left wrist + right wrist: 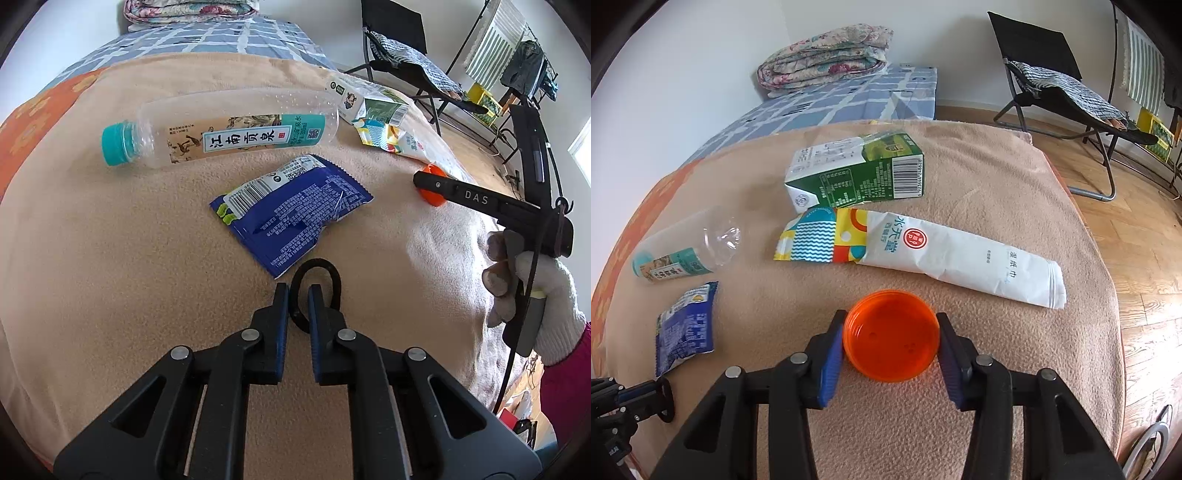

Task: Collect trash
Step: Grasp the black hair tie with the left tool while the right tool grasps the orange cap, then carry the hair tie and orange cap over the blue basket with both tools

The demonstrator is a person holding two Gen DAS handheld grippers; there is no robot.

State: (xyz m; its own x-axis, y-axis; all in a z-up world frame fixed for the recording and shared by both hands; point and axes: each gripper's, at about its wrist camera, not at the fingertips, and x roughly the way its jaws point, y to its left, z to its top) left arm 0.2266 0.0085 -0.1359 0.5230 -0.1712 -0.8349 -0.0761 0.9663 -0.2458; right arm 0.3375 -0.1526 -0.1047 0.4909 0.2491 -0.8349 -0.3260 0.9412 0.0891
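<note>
Beige fleece blanket [129, 258] covers the bed across my left wrist view, and my left gripper [298, 295] is clenched on a black hair tie [334, 280], one strand of the loop pinched between the blue pads while the rest arches beyond the tips. Just past it lies a blue snack wrapper [295, 210]; farther off, a clear bottle [221, 129] with a teal cap lies on its side. To the far right sit a green carton [380, 107] and a white wet-wipe packet [406, 142]. At right a gloved hand [535, 295] holds my other tool. From the right wrist view, my right gripper [891, 343] is clamped on an orange cap [891, 334] resting open side up on the blanket [1015, 350]; both pads press its rim. Beyond it lies the white packet [960, 254], then the green carton [864, 173]. Left of these lie the bottle [683, 251] and blue wrapper [685, 328], and the left tool [639, 402] shows at the near left edge.
</note>
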